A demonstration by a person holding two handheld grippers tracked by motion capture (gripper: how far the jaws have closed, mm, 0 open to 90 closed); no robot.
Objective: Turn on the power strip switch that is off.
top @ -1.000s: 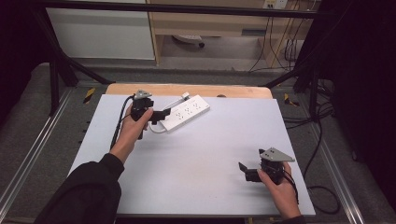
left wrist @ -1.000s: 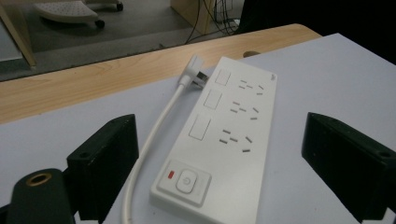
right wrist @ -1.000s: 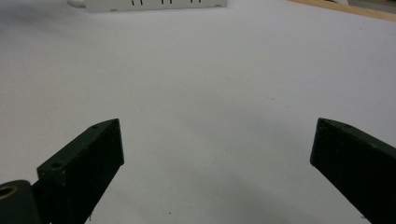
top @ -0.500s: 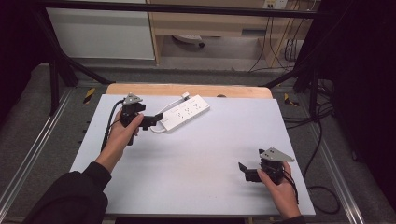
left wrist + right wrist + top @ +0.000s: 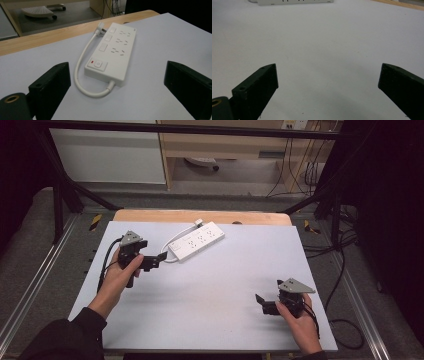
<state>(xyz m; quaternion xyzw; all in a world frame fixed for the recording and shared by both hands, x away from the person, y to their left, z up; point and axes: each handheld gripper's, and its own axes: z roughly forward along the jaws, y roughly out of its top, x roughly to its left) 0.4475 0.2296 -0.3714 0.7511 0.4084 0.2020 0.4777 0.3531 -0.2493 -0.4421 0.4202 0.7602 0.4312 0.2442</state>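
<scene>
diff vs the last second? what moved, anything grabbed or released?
The left gripper has pulled back from the power strip, toward the person and the table's left side, jaws open and holding nothing. The power strip looks unmoved, its short cord looped beside it. The right gripper stayed put, open.

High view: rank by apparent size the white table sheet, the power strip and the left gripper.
1. White table sheet, by far the largest.
2. Power strip.
3. Left gripper, close to the strip in extent; the hand hides part of it, so this order is unsure.
</scene>
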